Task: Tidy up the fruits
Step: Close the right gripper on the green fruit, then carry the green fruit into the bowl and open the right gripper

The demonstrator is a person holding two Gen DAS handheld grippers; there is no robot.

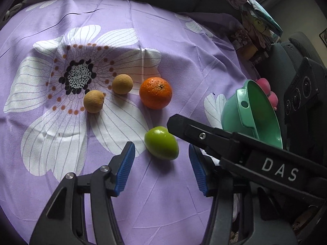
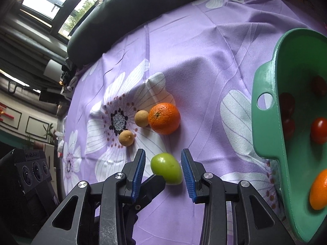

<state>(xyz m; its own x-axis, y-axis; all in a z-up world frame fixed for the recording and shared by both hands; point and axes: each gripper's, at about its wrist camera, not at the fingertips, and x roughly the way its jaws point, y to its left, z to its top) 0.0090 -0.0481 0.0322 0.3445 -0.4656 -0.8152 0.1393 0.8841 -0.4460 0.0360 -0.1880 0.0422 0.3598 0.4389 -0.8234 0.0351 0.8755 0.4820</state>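
A small green fruit (image 2: 166, 168) is seen lying on the purple flowered cloth (image 2: 204, 61) that covers the table, at the near side of the scattered fruit. It is framed by the blue pads of the right hand-held gripper (image 2: 163, 171), which is spread wide with a pad on either side and neither pad touching it. The left hand-held gripper (image 1: 161, 167) is likewise spread, held just near of the same fruit and holding nothing.

Farther off, an orange (image 2: 164, 118) and two small tan round fruits (image 2: 142, 118) (image 2: 126, 138) are left loose on the cloth, the orange right beside one of them. At the right, a green plastic bowl (image 2: 263, 122) is seen with red fruits (image 2: 318, 130) and another orange fruit (image 2: 318, 189) already inside.

The step in hand is judged to be the pick-up of the green fruit. The next move calls for the right pads to be closed gently across its narrow sides, since the smooth oval shape is likely to slip or roll, after which a lift and a carry rightward to the bowl are required.
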